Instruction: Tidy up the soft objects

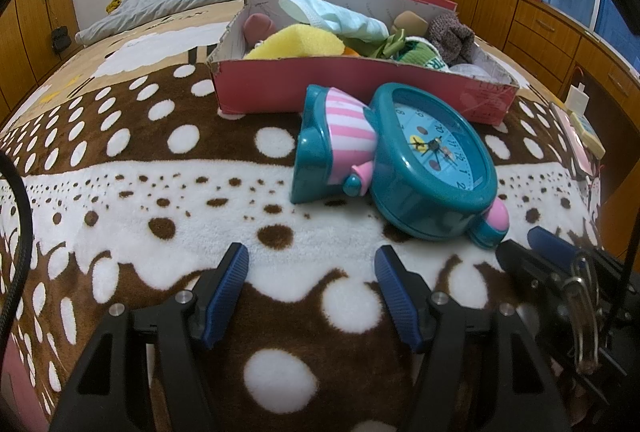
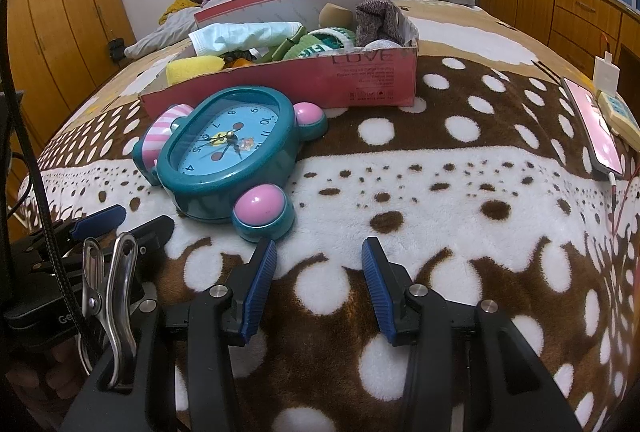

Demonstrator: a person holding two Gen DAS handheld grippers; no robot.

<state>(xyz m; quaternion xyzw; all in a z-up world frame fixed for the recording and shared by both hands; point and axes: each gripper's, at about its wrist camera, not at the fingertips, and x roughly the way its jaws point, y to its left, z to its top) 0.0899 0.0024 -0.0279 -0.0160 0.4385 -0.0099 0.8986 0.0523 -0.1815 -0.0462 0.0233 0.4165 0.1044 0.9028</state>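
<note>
Soft objects: yellow sponge, pale cloth and grey knit heaped in the pink box, far up the bed from both tools.
Clock: teal, lying between box and tools.
Left tool: jaws apart, empty, over the spotted blanket.
Right tool: jaws apart, empty, beside the clock's pink foot.

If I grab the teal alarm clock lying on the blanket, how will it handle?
The clock looks like rigid, glossy plastic, so probably slippery in the pads. Its rounded pink feet may let it rock. The clear face could scratch.
</note>
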